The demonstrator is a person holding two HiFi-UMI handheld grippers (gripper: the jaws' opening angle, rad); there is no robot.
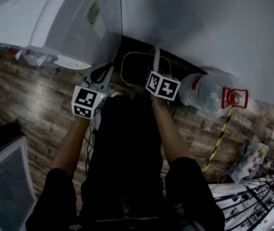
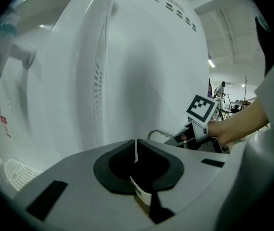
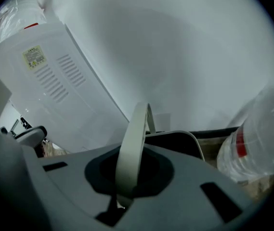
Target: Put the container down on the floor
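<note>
The container is held by both claws over the wooden floor, close to the wall, between a white appliance and a large water bottle. The right claw is closed tight on the pale handle strap. The left claw is closed on a thin pale strip, judged to be the opposite strap seen edge-on. For a clean set-down, both claws should be lowered evenly so the base is kept level, and neither grip should be released until the straps go slack. Whether the base has reached the floor cannot be told. The gap beside the bottle is shown only by the head view, while each grip is shown only by the left gripper view and the right gripper view
</note>
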